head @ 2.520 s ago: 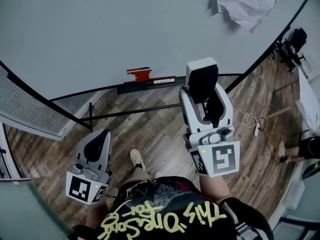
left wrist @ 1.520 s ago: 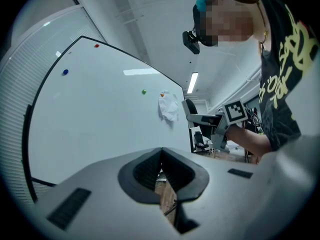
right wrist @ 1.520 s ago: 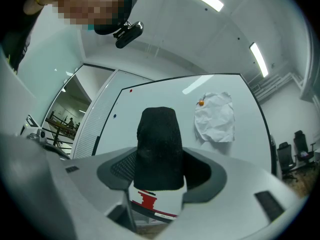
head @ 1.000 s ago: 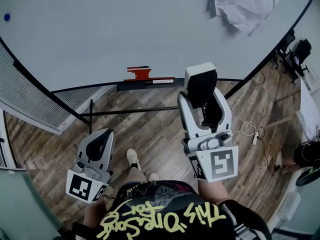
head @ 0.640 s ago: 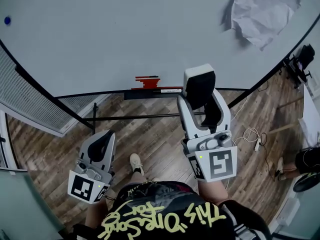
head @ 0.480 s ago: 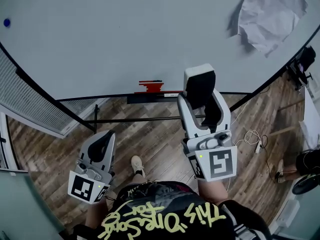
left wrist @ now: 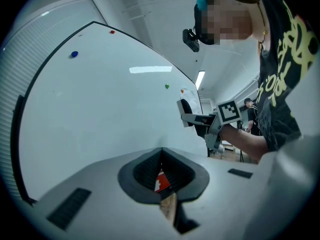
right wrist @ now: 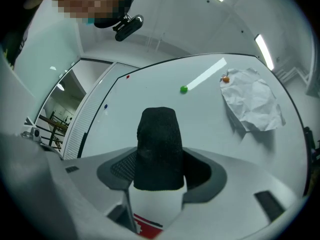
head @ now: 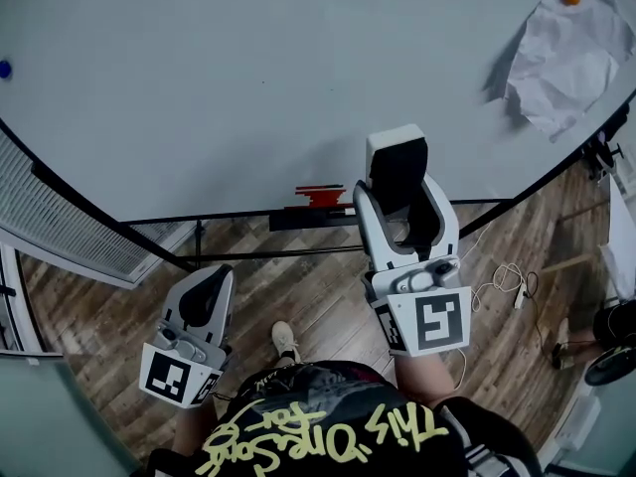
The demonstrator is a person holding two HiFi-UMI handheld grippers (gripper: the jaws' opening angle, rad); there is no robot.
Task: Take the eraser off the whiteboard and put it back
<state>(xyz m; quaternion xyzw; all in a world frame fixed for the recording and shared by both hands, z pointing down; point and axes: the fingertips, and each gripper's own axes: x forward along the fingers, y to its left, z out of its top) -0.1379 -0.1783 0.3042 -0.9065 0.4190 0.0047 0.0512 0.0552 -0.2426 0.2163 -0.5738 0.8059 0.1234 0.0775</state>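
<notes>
Eraser, one, pinched by right gripper, left gripper at 7 o'clock pressed together, one whiteboard at 12 o'clock.

The head view looks steeply down. Both gripper views face upward, close to the whiteboard, which all share.

Red item on tray unidentifiable; tray end behind right gripper

Grey left gripper, right gripper, square-marker cubes, black shirt, yellow lettering
</notes>
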